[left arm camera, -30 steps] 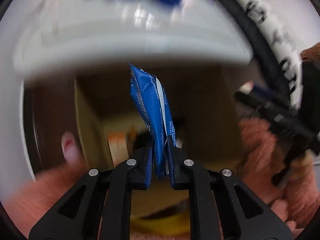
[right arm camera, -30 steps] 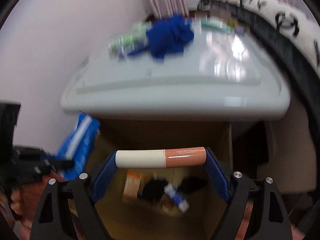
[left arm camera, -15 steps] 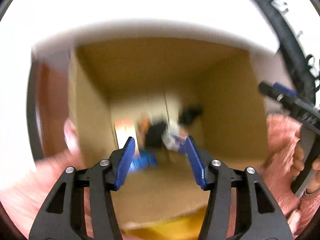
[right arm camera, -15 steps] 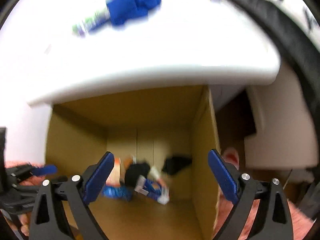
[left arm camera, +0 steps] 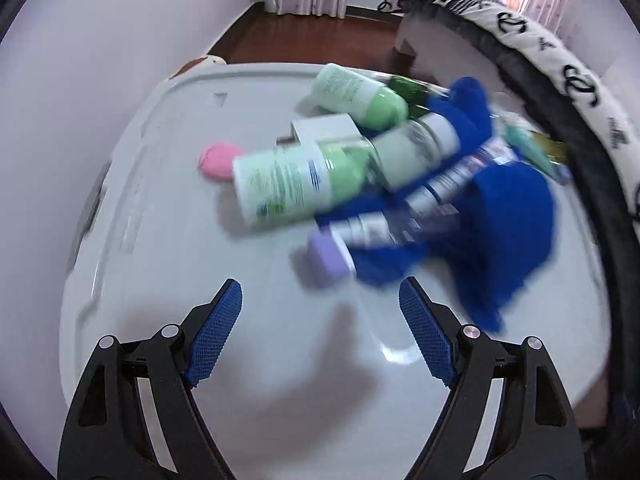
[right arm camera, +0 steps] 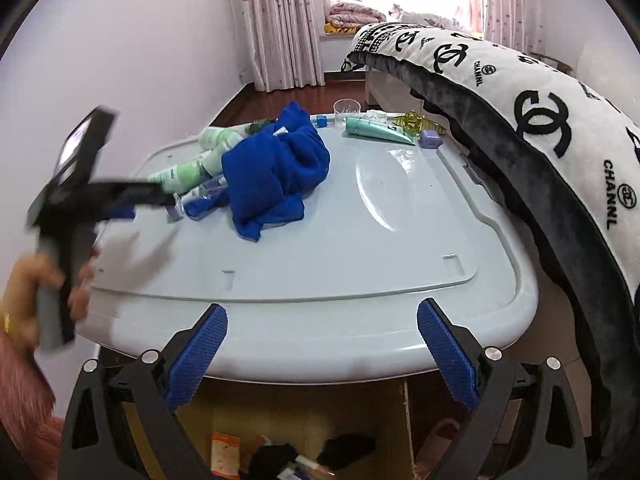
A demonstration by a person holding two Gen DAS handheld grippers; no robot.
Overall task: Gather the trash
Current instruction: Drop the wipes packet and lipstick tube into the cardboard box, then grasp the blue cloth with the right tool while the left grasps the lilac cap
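Observation:
My left gripper (left arm camera: 320, 320) is open and empty, above the white table (left arm camera: 180, 220), just short of a heap of bottles. The heap holds a white-and-green bottle (left arm camera: 288, 184), a clear tube with a lilac cap (left arm camera: 326, 256), a pink item (left arm camera: 218, 160) and a blue cloth (left arm camera: 508, 216). My right gripper (right arm camera: 322, 344) is open and empty at the table's (right arm camera: 360, 240) near edge, over a cardboard box (right arm camera: 280, 432) holding discarded wrappers and dark items. The left gripper (right arm camera: 152, 200) also shows in the right wrist view beside the blue cloth (right arm camera: 276, 164).
At the table's far end lie a teal tube (right arm camera: 376, 130), a clear cup (right arm camera: 347, 110), a lilac box (right arm camera: 430, 139) and a gold item (right arm camera: 412, 122). A black-and-white cushion (right arm camera: 540, 112) runs along the table's right side. A wall stands on the left.
The left gripper dropped the blue packet and the right dropped the lipstick into the box. Both rose open; the left moved over the table to the bottles.

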